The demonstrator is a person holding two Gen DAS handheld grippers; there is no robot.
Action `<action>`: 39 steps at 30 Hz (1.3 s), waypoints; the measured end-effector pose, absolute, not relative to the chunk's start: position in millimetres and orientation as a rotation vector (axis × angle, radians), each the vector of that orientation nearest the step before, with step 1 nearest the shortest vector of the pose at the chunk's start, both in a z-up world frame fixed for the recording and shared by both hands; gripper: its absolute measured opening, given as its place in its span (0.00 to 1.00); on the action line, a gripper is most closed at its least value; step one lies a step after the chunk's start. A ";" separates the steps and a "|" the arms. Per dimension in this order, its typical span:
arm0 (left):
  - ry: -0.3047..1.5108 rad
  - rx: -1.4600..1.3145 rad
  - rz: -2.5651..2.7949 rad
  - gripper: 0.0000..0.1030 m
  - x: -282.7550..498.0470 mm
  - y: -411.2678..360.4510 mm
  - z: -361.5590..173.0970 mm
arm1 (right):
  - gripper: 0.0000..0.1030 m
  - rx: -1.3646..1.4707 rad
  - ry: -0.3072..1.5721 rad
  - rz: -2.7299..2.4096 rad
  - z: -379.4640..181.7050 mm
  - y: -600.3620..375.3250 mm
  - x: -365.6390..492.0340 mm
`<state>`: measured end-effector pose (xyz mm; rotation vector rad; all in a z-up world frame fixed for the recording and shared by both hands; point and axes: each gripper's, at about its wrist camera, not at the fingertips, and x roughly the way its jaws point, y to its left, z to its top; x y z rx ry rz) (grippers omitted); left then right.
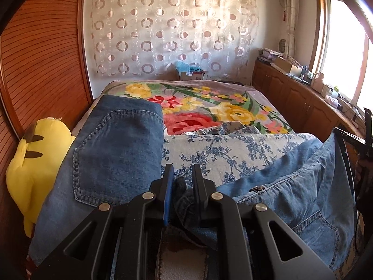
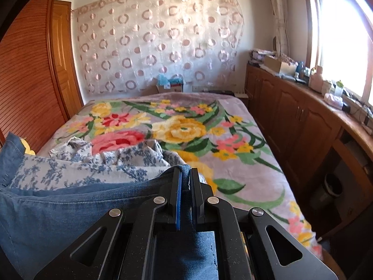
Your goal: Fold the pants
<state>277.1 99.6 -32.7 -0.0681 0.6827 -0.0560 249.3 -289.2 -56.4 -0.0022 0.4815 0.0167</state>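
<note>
Left claw [image 1: 183,175]: closed to a narrow gap on a bunched fold of the pants [image 1: 112,149], denim pinched between the jaws near the waistband.
Right claw [image 2: 185,179]: clamped nearly flat on a thin denim edge, cloth running back under the claw body.
Pants: blue jeans, lay across the near end of the bed [image 2: 235,107]; back pocket [image 1: 116,156] face up in the left view, part of the denim already doubled over at the far left; lighter denim with a button [image 1: 257,188] draped toward the right.
Underneath: rested on a blue-and-white floral cloth [image 1: 209,149], itself rumpled over the flowered blanket [image 2: 181,126].
Beside: yellow plush toy [image 1: 35,163] wedged at the left edge of the bed against the wooden wardrobe [image 1: 42,70], touching or just beside the denim.
Further out: wooden cabinet [image 2: 291,121] along the window side, cluttered on top.
Step in hand, judged: carrying a held section over for a fold.
How to do it well: keep both grips level and the denim taut between them; lift enough to clear the floral cloth without dragging it; lay edge onto edge, seams aligned; release only once flat.
Risk: thin right-hand pinch likely to slip under the weight of denim.
</note>
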 end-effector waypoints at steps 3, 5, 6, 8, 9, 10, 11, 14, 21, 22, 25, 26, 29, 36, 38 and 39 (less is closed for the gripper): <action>0.688 -0.057 -0.065 0.18 275.2 96.7 -30.5 | 0.06 -0.002 0.520 0.015 -54.5 -290.9 252.9; 0.692 -0.056 -0.067 0.26 273.5 95.5 -28.5 | 0.07 0.014 0.540 0.022 -48.6 -293.9 253.1; 0.693 -0.051 -0.070 0.31 272.1 94.4 -27.5 | 0.09 0.020 0.550 0.025 -45.8 -295.3 253.0; 0.689 -0.046 -0.073 0.44 270.4 94.0 -25.1 | 0.14 0.023 0.552 0.020 -38.5 -297.7 250.5; 0.682 -0.047 -0.083 0.46 269.2 93.1 -23.4 | 0.16 0.022 0.550 0.014 -34.7 -299.1 248.4; 0.680 -0.045 -0.092 0.47 268.2 92.0 -22.2 | 0.19 0.024 0.548 0.012 -32.3 -299.0 248.0; 0.681 -0.041 -0.097 0.51 267.8 90.4 -21.7 | 0.25 0.027 0.546 0.016 -29.5 -299.3 245.0; 0.692 -0.016 -0.147 0.68 268.1 78.8 -21.2 | 0.41 0.014 0.546 0.028 -27.0 -295.8 237.6; 0.758 0.093 -0.257 0.75 281.8 38.2 -35.6 | 0.44 -0.021 0.566 0.070 -32.8 -293.6 228.2; 0.769 0.105 -0.269 0.75 284.4 33.2 -38.1 | 0.44 -0.019 0.569 0.069 -33.5 -295.5 229.5; 0.797 0.112 -0.306 0.75 289.6 22.8 -42.7 | 0.45 -0.016 0.572 0.078 -33.9 -298.5 227.6; 0.809 0.117 -0.315 0.75 291.7 19.5 -44.6 | 0.47 -0.017 0.576 0.083 -34.5 -299.6 227.8; 0.852 0.137 -0.334 0.75 295.6 14.3 -53.0 | 0.49 -0.029 0.590 0.088 -35.5 -300.8 231.9; 0.910 0.156 -0.277 0.55 298.5 19.3 -72.4 | 0.49 -0.010 0.632 0.075 -40.1 -306.5 247.2; 0.918 0.161 -0.268 0.47 298.9 20.8 -76.9 | 0.49 0.001 0.640 0.077 -39.3 -305.9 251.1; 0.925 0.167 -0.262 0.43 298.7 21.6 -79.5 | 0.49 0.006 0.644 0.080 -39.8 -306.9 253.2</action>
